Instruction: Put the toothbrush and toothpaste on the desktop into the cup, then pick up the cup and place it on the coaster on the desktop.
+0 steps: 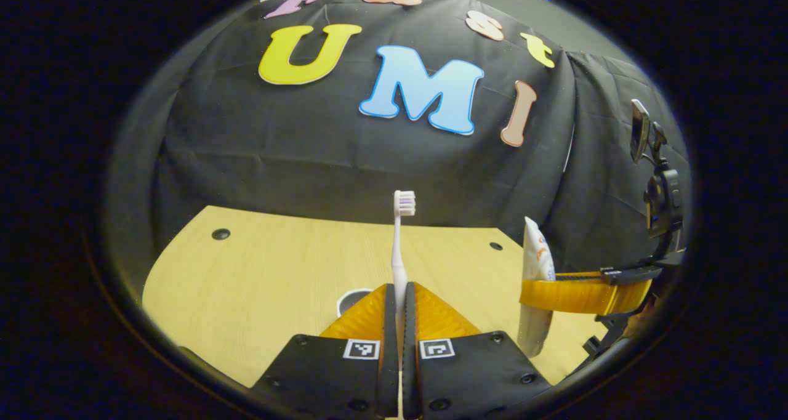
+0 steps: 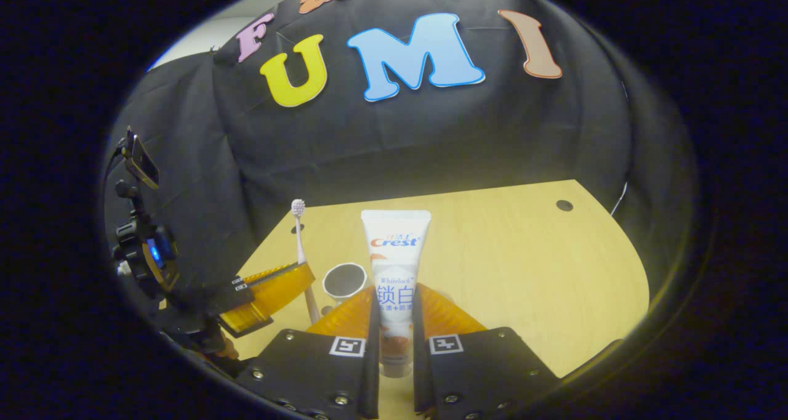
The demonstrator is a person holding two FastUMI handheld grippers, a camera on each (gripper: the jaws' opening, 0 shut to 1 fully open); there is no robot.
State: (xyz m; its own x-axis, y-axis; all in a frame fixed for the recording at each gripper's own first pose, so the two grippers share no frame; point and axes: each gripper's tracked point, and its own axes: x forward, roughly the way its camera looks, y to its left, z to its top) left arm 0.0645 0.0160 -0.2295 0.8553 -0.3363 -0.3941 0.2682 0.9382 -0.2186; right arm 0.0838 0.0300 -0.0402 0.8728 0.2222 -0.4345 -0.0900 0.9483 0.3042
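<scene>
My left gripper (image 1: pixel 399 297) is shut on a white toothbrush (image 1: pixel 400 247), held upright with its bristles on top, above the wooden desktop (image 1: pixel 265 284). A white cup (image 1: pixel 351 298) peeks out just left of the left fingers. My right gripper (image 2: pixel 394 303) is shut on a white toothpaste tube (image 2: pixel 394 254), upright and lifted off the desk. In the right gripper view the cup (image 2: pixel 344 280) stands on the desk just left of the tube, with the left gripper (image 2: pixel 271 290) and its toothbrush (image 2: pixel 300 235) beyond it. The left gripper view shows the right gripper (image 1: pixel 585 294) clamped on the toothpaste (image 1: pixel 537 266) at right.
The desktop (image 2: pixel 523 266) has small dark holes near its far corners (image 1: pixel 221 234) (image 2: pixel 564 205). The black cloth wall closes the back and sides. A mounted device on a bracket (image 1: pixel 659 186) rides above the right gripper.
</scene>
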